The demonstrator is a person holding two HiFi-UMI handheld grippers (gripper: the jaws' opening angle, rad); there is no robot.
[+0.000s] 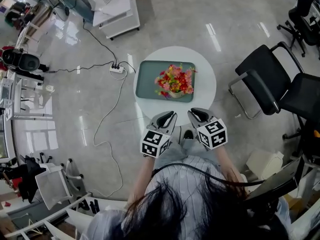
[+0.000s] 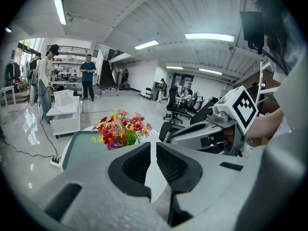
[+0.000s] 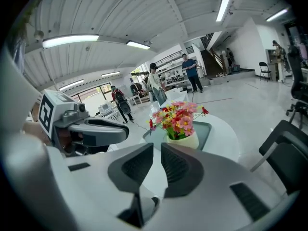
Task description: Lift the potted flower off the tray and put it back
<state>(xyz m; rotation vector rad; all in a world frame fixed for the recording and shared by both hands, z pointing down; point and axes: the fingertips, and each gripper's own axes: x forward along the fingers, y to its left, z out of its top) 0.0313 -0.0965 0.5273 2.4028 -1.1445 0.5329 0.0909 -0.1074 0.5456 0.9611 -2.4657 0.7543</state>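
In the left gripper view we see only the blossoms of the potted flower (image 2: 120,131); its pot is hidden behind the left gripper (image 2: 153,147). In the head view the black chair (image 1: 306,96) is cut off at the right edge, and the blossoms cover most of the pot.

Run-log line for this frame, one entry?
left gripper: shut, empty | right gripper: shut, empty | potted flower: on tray | lift: not yet begun

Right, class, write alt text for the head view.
A pot of red, pink and yellow flowers stands on a grey-green rectangular tray on a round white table, seen from above. The left gripper and right gripper, both shut and empty, hover at its near edge.
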